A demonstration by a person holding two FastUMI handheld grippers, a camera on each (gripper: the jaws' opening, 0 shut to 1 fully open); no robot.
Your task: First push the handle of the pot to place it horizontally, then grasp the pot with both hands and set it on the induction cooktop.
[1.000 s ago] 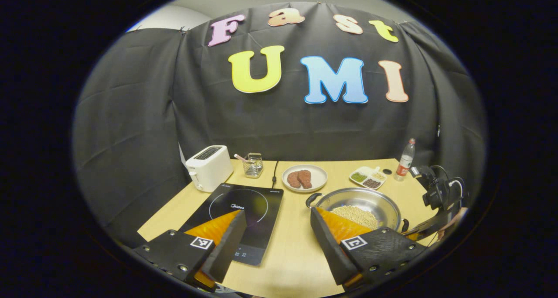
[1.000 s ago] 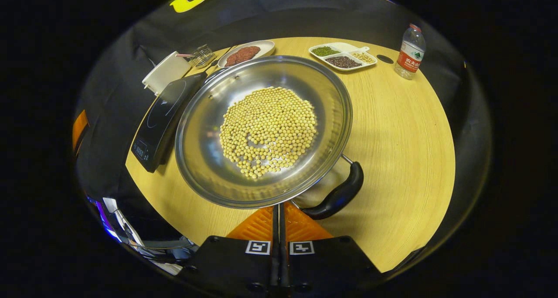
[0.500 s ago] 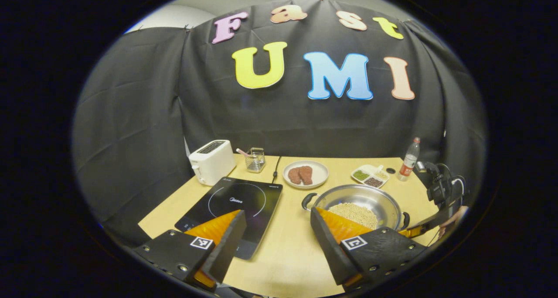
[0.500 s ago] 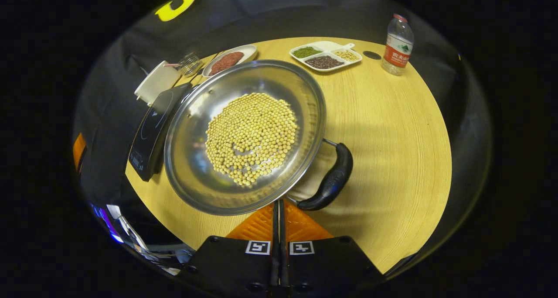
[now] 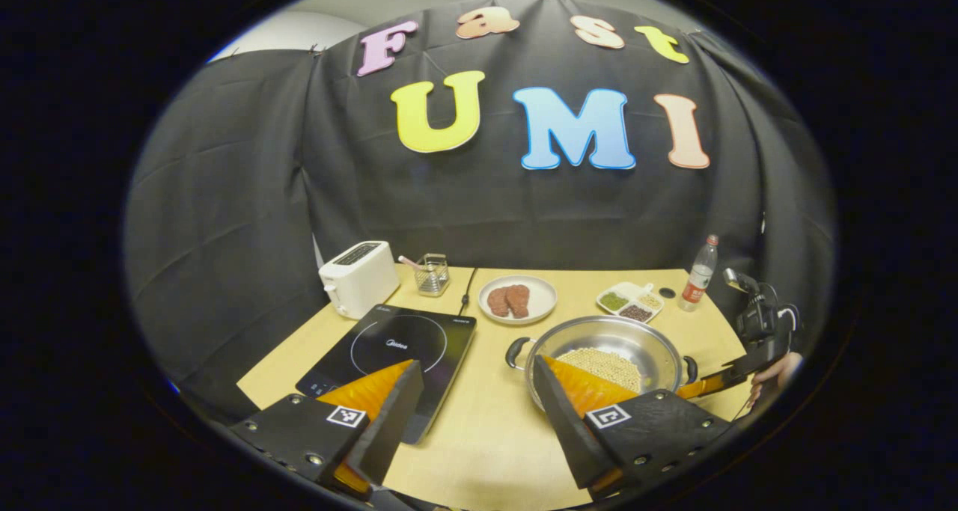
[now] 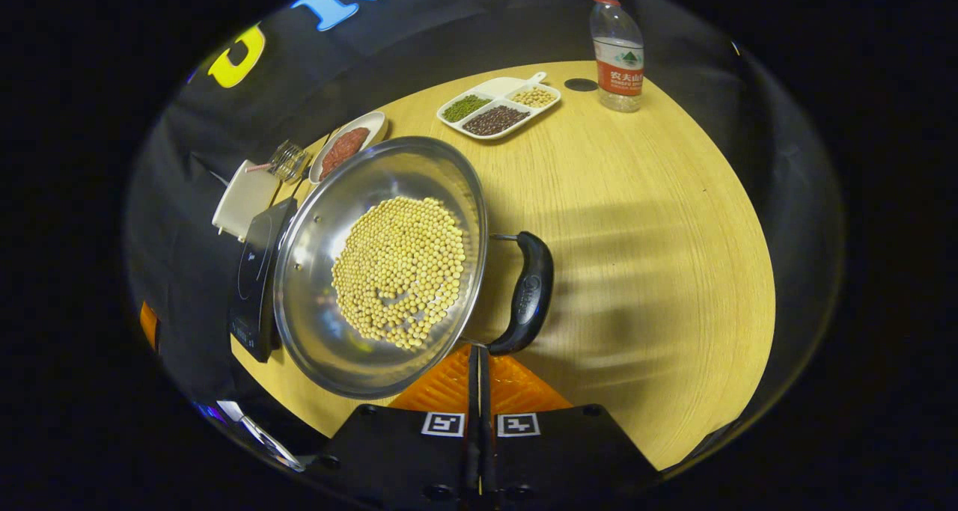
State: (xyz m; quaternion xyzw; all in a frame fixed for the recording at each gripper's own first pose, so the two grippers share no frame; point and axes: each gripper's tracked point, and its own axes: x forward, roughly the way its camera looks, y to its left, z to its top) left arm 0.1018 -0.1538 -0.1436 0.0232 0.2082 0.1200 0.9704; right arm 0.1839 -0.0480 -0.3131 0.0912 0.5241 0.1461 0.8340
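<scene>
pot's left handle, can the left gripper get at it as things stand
Probably yes. The left gripper is open, and bare table lies between it and the pot's left handle; the induction cooktop sits off to the side.

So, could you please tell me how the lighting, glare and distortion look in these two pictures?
Left gripper view: even light, sharp focus, the light wooden table edges bowed by the fisheye. Right gripper view: soft glare on the inner wall of the shiny steel pot of yellow beans, broad soft shadows across the table right of its black handle, and the clear plastic water bottle leaning from distortion.
</scene>
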